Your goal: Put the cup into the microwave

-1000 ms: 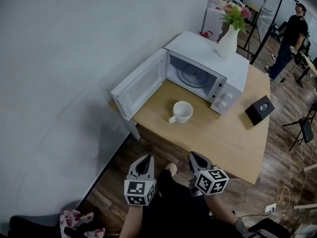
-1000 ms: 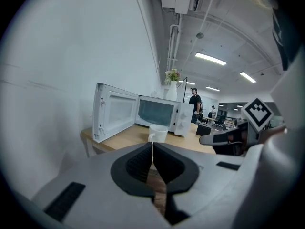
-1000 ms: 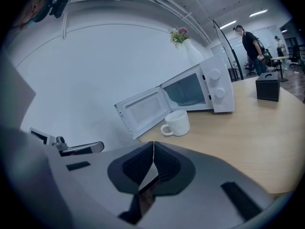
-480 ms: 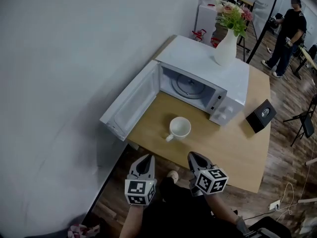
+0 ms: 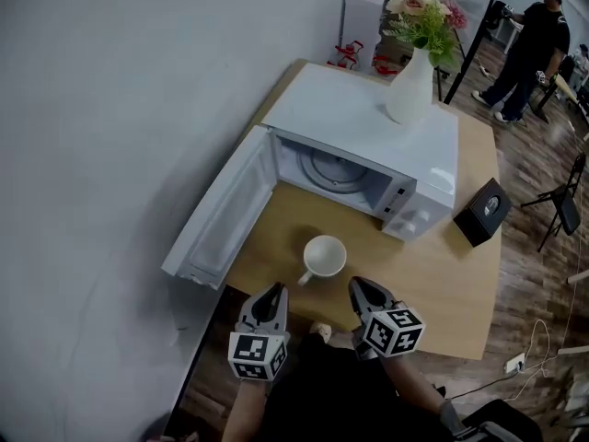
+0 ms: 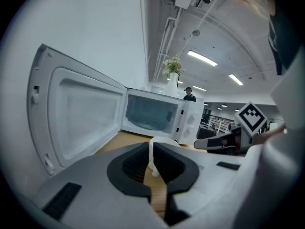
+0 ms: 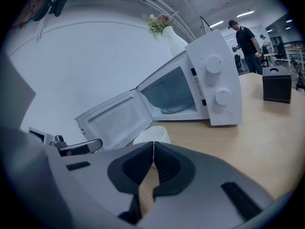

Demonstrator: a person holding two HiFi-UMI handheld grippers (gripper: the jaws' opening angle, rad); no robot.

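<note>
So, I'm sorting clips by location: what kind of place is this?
Probably an open office or lab, not a home kitchen: the microwave sits on a lone wooden table, with ceiling strip lights overhead.

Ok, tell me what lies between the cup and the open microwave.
Nothing: only bare table separates the cup from the open front of the microwave, plain in the head view.
</note>
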